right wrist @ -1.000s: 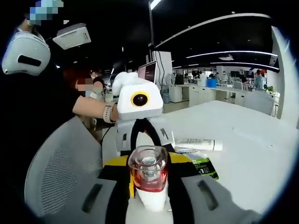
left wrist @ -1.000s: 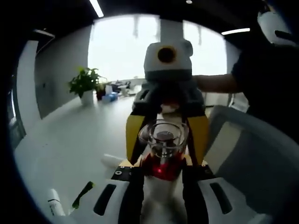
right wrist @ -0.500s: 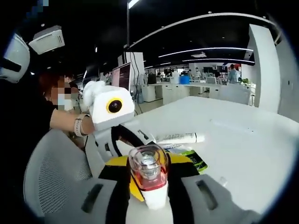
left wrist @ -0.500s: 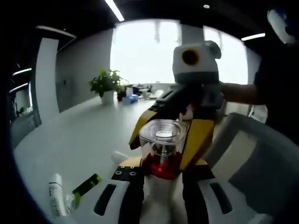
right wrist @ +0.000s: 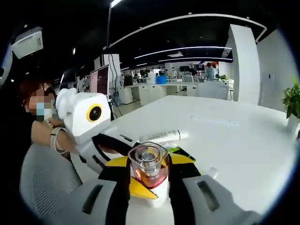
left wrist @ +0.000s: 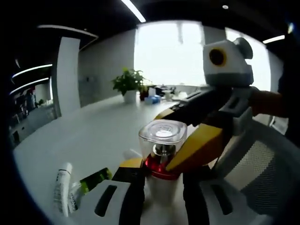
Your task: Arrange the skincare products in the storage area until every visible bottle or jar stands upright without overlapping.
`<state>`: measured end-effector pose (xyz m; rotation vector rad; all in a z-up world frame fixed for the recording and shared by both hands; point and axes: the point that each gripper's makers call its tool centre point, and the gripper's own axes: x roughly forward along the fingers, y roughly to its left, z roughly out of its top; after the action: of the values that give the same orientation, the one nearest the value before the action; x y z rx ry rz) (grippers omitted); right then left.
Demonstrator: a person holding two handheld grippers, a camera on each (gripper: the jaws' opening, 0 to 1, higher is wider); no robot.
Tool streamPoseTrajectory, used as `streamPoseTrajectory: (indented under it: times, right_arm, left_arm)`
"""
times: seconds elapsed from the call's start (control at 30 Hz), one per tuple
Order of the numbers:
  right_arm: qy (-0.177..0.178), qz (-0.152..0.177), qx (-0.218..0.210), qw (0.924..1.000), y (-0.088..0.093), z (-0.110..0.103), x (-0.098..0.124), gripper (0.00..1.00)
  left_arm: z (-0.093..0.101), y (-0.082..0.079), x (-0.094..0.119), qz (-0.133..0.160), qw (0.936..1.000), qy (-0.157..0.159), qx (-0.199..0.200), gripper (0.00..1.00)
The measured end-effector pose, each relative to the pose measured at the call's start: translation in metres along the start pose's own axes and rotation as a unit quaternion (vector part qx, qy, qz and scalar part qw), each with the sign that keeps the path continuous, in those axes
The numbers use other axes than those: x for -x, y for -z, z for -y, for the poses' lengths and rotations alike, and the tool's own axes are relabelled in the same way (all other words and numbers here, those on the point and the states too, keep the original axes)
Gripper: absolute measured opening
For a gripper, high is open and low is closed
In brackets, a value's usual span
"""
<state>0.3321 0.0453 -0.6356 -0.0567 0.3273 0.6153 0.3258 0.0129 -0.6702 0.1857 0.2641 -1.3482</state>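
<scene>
A bottle (left wrist: 162, 145) with a clear square cap, a red collar and a white body stands between the black pads of my left gripper (left wrist: 161, 185), which is shut on its body. My right gripper (left wrist: 165, 161) comes in from the right, tilted, its yellow jaws on both sides of the same bottle. In the right gripper view the bottle (right wrist: 149, 166) sits in my right gripper (right wrist: 149, 187), also shut on it. The left gripper (right wrist: 149, 161) reaches in from the left, held by a person's hand. A white tube (right wrist: 161, 137) and a green packet (right wrist: 180, 152) lie flat on the white table (right wrist: 234, 140).
The tube (left wrist: 62, 187) and green packet (left wrist: 93, 179) lie low left on the table (left wrist: 89, 136). A potted plant (left wrist: 129, 82) stands far back. A grey mesh chair (left wrist: 262, 164) is at the right, and the chair (right wrist: 42, 183) sits beside the person.
Both cameras have swung, so the room has slid sideways in both views. The right gripper now leans over to the right in the left gripper view. The bottle stays held between both.
</scene>
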Motion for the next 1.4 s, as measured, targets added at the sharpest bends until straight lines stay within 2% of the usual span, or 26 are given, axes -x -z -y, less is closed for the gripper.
streamPoseTrajectory:
  times: [0.27,0.33,0.43,0.6,0.83,0.87,0.9,0.97,1.07,1.13,1.2,1.3,1.4]
  right_arm:
    - [0.031,0.011,-0.044,0.9985,-0.004,0.003,-0.001,0.32]
    - [0.034,0.01,-0.041,0.9985,-0.004,0.002,-0.002,0.32]
    - [0.038,0.008,-0.033,0.9987,-0.004,0.003,-0.003,0.31]
    - [0.039,0.009,-0.017,0.9991,-0.004,0.002,-0.003,0.3]
    - [-0.004,0.007,0.0,1.0,-0.003,-0.001,-0.002,0.29]
    - [-0.011,0.007,0.006,0.9999,-0.003,-0.001,-0.002,0.29]
    - [-0.018,0.007,0.002,0.9998,-0.003,-0.001,-0.001,0.29]
    - [-0.04,0.006,0.02,0.999,-0.003,-0.002,-0.001,0.29]
    - [-0.059,0.007,0.021,0.998,-0.003,-0.002,-0.002,0.29]
    - [-0.075,0.005,0.036,0.9965,-0.004,-0.004,-0.003,0.29]
    - [-0.085,0.004,0.032,0.9958,-0.004,-0.003,-0.004,0.29]
    - [-0.116,0.008,0.044,0.9922,-0.004,-0.006,-0.004,0.29]
    - [-0.172,0.03,0.051,0.9833,-0.005,-0.012,-0.003,0.29]
  left_arm:
    - [-0.005,0.0,0.0,0.005,0.9984,-0.056,0.008,0.27]
    - [-0.006,0.0,0.001,0.005,0.9974,-0.069,0.02,0.27]
    - [-0.006,0.0,0.001,0.006,0.9957,-0.091,0.016,0.27]
    - [-0.008,0.0,0.002,0.007,0.9944,-0.102,0.026,0.28]
    - [-0.004,0.002,0.005,-0.005,0.9974,-0.072,0.006,0.27]
    - [-0.002,0.003,0.006,-0.009,0.9982,-0.057,-0.011,0.26]
    - [-0.001,0.003,0.006,-0.01,0.9984,-0.053,-0.015,0.26]
    - [0.0,0.004,0.008,-0.011,0.9992,-0.03,-0.023,0.25]
    - [0.002,0.004,0.01,-0.009,0.9997,0.014,-0.017,0.25]
    - [0.0,0.005,0.011,-0.011,0.9993,0.026,-0.026,0.25]
    - [0.001,0.005,0.012,-0.01,0.9985,0.039,-0.037,0.25]
    - [0.0,0.005,0.015,-0.008,0.9974,0.062,-0.036,0.25]
    - [0.001,0.008,0.016,-0.011,0.9951,0.084,-0.051,0.27]
